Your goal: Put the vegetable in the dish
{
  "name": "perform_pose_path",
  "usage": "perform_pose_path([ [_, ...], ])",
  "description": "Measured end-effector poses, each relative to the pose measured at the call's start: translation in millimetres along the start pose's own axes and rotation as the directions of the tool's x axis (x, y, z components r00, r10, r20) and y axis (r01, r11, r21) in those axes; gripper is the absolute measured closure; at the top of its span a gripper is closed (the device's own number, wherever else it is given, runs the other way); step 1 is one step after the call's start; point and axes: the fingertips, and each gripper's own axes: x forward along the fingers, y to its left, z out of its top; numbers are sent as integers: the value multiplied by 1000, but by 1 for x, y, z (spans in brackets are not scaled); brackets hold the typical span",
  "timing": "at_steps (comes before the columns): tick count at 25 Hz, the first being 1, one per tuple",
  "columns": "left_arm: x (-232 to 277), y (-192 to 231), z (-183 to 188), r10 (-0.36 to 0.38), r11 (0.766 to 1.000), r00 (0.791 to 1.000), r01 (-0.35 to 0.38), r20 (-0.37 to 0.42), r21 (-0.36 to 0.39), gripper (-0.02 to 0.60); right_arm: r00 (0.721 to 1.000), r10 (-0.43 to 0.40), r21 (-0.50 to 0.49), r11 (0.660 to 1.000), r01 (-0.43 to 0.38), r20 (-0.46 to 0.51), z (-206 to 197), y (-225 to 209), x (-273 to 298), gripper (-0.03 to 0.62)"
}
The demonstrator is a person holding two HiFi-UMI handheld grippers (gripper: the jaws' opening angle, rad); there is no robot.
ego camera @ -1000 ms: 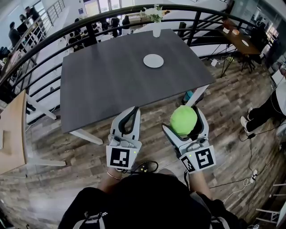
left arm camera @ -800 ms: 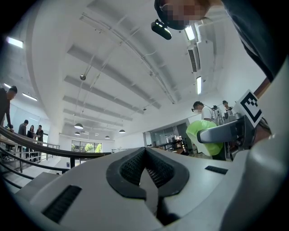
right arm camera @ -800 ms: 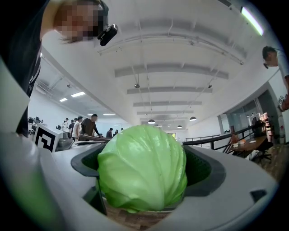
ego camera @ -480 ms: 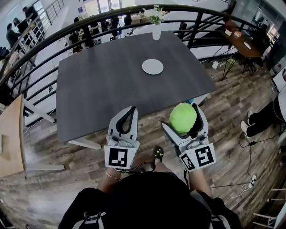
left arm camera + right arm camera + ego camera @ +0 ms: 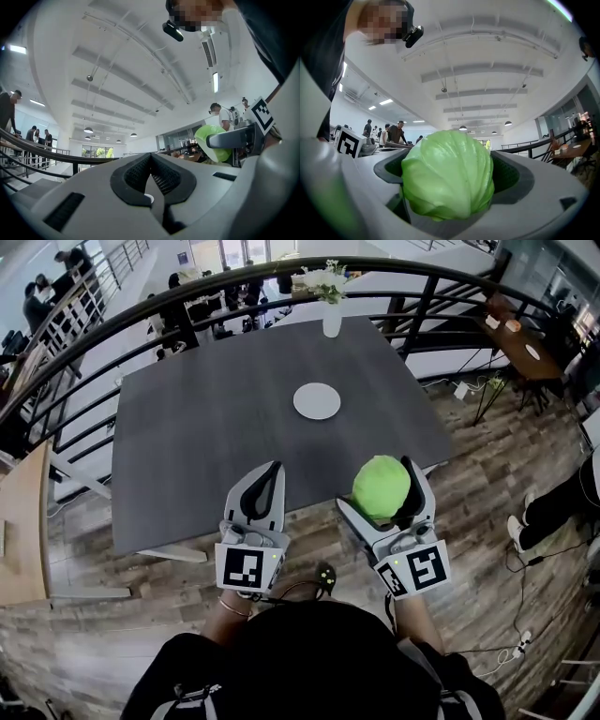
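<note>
Tabletop (image 5: pixel 234 427), dark and wide, lies ahead of you beyond both tools, and nothing of the task has landed on it yet. Your right gripper (image 5: pixel 386 482) hangs short of the near edge, over the wooden floor (image 5: pixel 487 474). Its jaws are clamped on the cabbage (image 5: pixel 382 488), and the right gripper view shows that round green head (image 5: pixel 447 173) wedged between the two jaws. Your left gripper (image 5: pixel 271 474) rides beside it at about the same height, jaws pressed together on nothing.

The dish (image 5: pixel 317 400), small, white and round, sits toward the far middle of the table with nothing in it, well apart from the cabbage. A vase (image 5: pixel 331 320) of flowers stands beyond it at the far edge.

By my reading, the pickup is done. You have yet to carry the cabbage out over the table, set it in the dish and let go.

As for writing, I can read none. The only print is the black-and-white square marker (image 5: pixel 246 568) on each gripper's cube, and these are patterns, not letters. No brand or label shows on the dish, vase or cabbage.
</note>
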Motion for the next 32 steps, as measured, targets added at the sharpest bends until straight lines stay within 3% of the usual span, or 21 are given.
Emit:
perform_pose_path([
  [18, 78, -6, -15, 106, 993, 994, -106, -8, 48, 577, 990, 138, -4, 990, -138, 0, -16, -73, 53, 75],
  [32, 130, 34, -22, 115, 991, 993, -114, -17, 66, 577, 989, 151, 7, 989, -151, -1, -23, -98, 117, 75],
])
